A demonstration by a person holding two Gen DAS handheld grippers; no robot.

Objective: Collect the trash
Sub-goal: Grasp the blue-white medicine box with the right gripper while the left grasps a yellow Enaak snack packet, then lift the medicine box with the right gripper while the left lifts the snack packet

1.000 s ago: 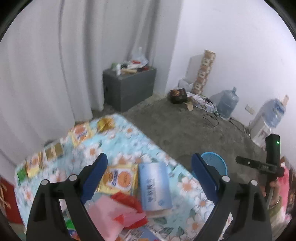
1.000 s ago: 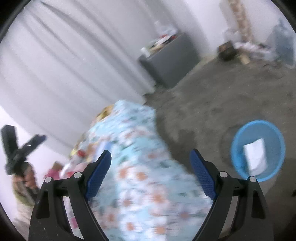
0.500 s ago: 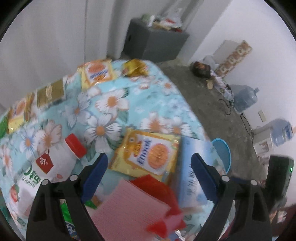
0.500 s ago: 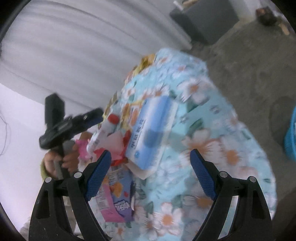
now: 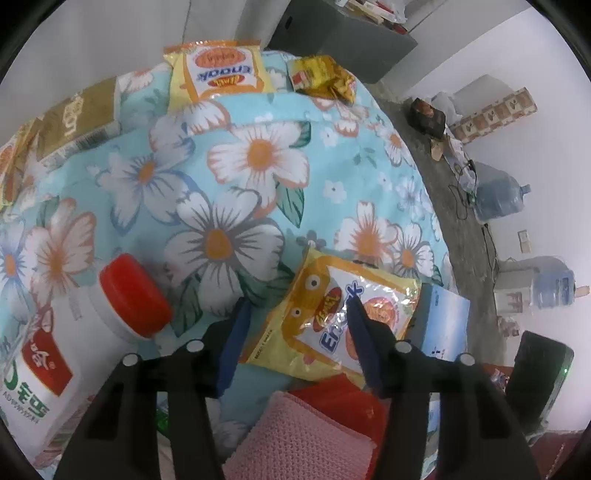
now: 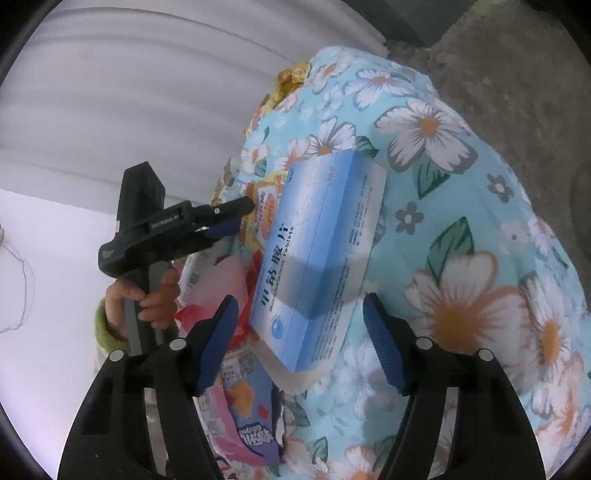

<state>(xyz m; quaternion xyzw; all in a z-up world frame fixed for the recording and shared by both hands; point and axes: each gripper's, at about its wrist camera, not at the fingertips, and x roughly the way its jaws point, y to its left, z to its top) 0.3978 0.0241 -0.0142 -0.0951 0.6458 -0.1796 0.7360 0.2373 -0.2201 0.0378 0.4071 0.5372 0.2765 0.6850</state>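
Observation:
My left gripper (image 5: 299, 328) is open, its fingers straddling the near end of a yellow Enaak snack packet (image 5: 343, 317) on the floral tablecloth (image 5: 229, 192). My right gripper (image 6: 299, 325) is open, its fingers either side of the near end of a blue-and-white tablet box (image 6: 314, 258), which also shows in the left wrist view (image 5: 443, 325). The left gripper and the hand holding it appear in the right wrist view (image 6: 207, 225). A white bottle with a red cap (image 5: 92, 332), a pink cloth (image 5: 299, 439) and red wrapper (image 5: 347, 398) lie close by.
Another Enaak packet (image 5: 218, 70), a gold wrapper (image 5: 321, 77) and a gold box (image 5: 77, 114) lie along the table's far edge. A pink and purple packet (image 6: 247, 417) lies by the box. Water jugs (image 5: 498, 195) and a grey cabinet (image 5: 340, 33) stand on the floor beyond.
Both grippers have swung down and closer to the table. The left now straddles the snack packet, the right the tablet box. The blue basket has left both views.

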